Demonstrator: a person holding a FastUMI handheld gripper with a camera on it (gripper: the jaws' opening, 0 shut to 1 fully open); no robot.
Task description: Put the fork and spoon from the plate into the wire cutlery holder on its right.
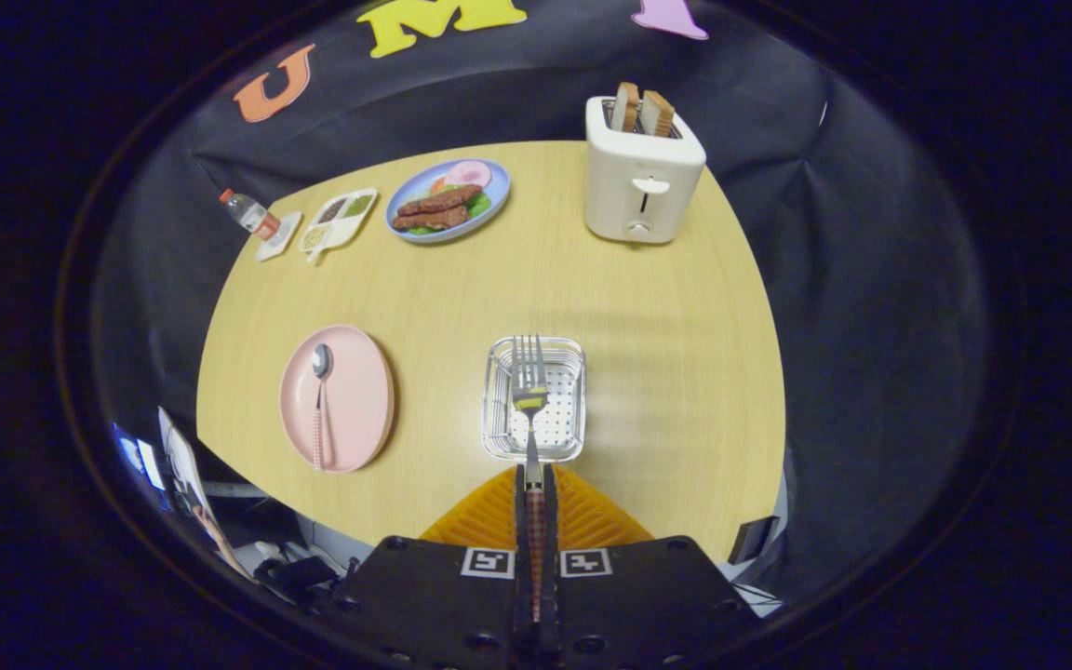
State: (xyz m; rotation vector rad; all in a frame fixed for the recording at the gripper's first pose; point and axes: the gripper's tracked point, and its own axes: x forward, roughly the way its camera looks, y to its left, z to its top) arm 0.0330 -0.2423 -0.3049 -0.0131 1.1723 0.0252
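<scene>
Steel fork (529, 381) pinched by handle in gripper (535, 484), tines over wire cutlery holder (497, 409); early release risks bouncing out onto table (666, 354).

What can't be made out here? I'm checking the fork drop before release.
- Fork handle: gripper view, clamped and hidden between the gripper fingers.
- Fork height over the wire cutlery holder: cannot tell, seen from above.
- Sectioned tray contents: too small.
- Bottle label: too small.

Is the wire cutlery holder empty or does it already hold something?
Empty: the silver wire cutlery holder shows only its bare bottom; the metal fork, clamped in the gripper, hangs above it.
</scene>
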